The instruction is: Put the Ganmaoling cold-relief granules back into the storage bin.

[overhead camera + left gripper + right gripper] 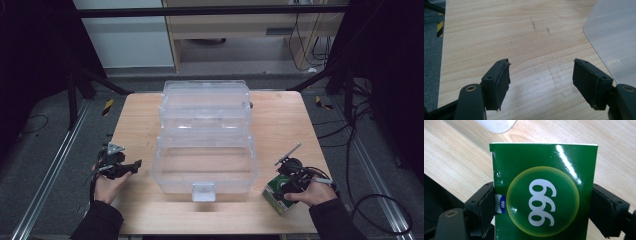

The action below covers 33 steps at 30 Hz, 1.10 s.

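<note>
Pinching a green box (544, 192), right tongs (291, 184) beside clear plastic bin (205, 150), left tongs (541, 82) spread over bare table (499, 37).

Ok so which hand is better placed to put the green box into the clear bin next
Right. The right claw is shut on the green box near the clear bin, at its right. The left claw is open over bare table, holding nothing.

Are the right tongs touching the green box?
Touching. In the right gripper view, both jaws of the right tongs press against the sides of the green box.
</note>
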Each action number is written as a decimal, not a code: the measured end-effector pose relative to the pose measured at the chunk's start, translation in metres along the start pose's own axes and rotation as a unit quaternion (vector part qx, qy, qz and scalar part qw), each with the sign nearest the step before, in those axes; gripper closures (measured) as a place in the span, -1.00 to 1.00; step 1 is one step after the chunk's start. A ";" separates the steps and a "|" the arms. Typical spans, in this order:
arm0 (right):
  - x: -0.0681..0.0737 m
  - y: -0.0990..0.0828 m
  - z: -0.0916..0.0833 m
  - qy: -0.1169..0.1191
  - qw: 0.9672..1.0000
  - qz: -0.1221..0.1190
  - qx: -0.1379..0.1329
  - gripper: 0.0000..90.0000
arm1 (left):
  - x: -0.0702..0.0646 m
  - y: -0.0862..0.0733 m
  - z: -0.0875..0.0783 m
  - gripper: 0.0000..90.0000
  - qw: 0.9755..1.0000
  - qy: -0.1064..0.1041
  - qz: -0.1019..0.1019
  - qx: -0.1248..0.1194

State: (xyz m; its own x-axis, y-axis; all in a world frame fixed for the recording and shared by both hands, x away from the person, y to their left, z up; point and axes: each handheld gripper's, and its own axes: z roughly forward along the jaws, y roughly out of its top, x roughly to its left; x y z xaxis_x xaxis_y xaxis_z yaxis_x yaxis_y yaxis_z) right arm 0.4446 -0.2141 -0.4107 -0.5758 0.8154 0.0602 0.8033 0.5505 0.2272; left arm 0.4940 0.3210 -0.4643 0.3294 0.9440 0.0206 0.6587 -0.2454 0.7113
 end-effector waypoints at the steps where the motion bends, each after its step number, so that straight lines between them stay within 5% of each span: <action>1: 0.000 0.000 -0.003 -0.001 1.000 0.005 -0.002 -0.62 | 0.000 0.000 0.000 -0.36 1.000 0.000 0.000 0.000; 22: -0.010 0.016 -0.052 -0.029 0.997 -0.007 -0.073 -0.62 | -0.003 -0.001 0.004 -0.36 1.000 -0.005 0.003 0.007; 33: -0.004 0.041 -0.088 -0.043 0.992 -0.052 -0.105 -0.62 | -0.003 0.000 0.004 -0.37 1.000 -0.002 0.004 0.006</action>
State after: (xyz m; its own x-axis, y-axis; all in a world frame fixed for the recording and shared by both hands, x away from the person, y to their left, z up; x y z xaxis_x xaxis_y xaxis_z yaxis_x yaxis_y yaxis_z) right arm 0.4670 -0.2108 -0.3164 -0.6315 0.7734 -0.0547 0.6860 0.5902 0.4254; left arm 0.4954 0.3176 -0.4673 0.3380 0.9408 0.0238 0.6644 -0.2565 0.7020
